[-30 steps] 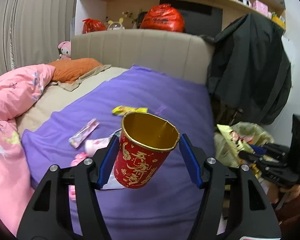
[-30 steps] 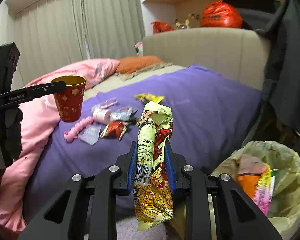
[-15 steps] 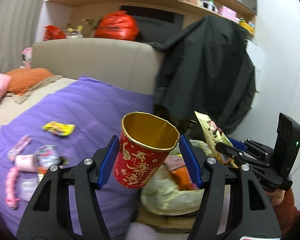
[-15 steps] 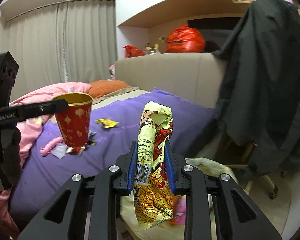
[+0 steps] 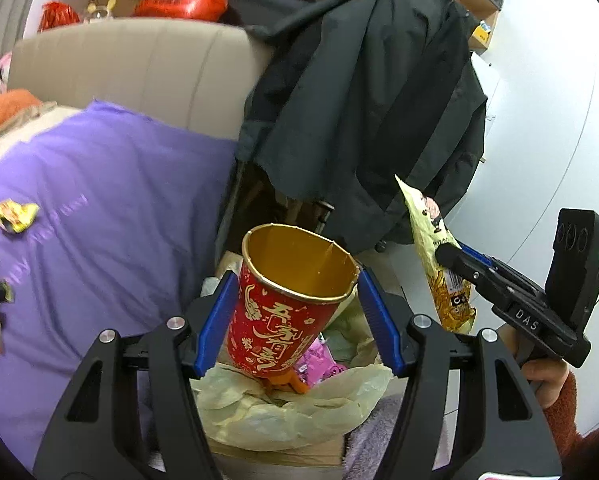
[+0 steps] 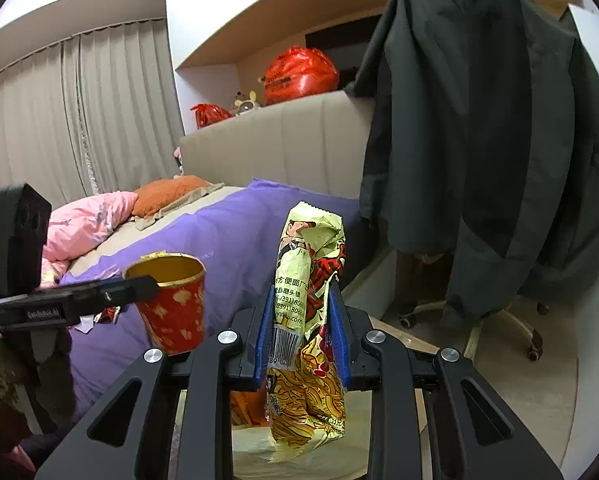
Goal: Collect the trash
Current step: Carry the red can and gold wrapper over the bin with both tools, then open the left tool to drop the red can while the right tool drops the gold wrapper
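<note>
- My left gripper (image 5: 297,310) had its jaws closed on the cup (image 5: 289,300), held above the bin bag (image 5: 299,408) at 6 o'clock.
- My right gripper (image 6: 303,334) had its jaws pinched tight on the wrapper (image 6: 309,320), also over the bag.
- Neither was dropped yet; more wrappers (image 5: 11,216) lay on the bed (image 5: 99,208) at 9 o'clock.

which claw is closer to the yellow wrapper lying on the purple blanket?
Left. The left claw, holding the red cup, is on the bed side, nearer the yellow wrapper. The right claw, holding the noodle packet, is farther off, toward the wall.
</note>
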`<state>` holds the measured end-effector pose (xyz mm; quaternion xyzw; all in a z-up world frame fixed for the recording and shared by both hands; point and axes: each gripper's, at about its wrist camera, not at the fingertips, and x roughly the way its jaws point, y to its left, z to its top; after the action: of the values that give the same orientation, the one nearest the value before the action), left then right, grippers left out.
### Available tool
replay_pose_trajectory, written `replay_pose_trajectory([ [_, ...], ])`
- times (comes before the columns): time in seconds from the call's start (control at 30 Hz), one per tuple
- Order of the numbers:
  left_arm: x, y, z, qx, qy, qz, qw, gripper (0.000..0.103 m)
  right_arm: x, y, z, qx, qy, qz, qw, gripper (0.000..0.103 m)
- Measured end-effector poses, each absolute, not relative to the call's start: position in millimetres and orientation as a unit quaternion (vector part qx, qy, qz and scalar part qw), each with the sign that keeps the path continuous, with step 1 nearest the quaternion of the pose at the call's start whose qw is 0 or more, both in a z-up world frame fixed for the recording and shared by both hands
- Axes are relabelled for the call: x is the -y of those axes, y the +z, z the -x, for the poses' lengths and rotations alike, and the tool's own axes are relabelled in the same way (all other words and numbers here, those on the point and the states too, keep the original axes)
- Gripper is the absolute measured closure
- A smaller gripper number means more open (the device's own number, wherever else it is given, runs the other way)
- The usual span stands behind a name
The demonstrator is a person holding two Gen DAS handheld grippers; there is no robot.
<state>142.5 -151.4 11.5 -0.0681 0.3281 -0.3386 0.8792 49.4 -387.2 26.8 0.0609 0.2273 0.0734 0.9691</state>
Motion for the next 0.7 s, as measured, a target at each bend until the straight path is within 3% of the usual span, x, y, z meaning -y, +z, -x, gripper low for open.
replay_pose_trajectory([
  [0.27, 183, -25, -162, -0.357, -0.371, 0.072, 0.854, 0.045, 389, 15, -83, -0.246, 0.085, -0.085, 0.962, 0.077],
  [0.33, 190, -44, -172, -0.391, -0.37, 0.064, 0.841, 0.055, 386, 11, -90, -0.255, 0.093, -0.087, 0.958, 0.077],
  [0.7, 192, -83, -189, -0.426, -0.369, 0.063, 0.824, 0.056, 377, -35, -115, -0.32, 0.092, -0.082, 0.939, 0.077],
])
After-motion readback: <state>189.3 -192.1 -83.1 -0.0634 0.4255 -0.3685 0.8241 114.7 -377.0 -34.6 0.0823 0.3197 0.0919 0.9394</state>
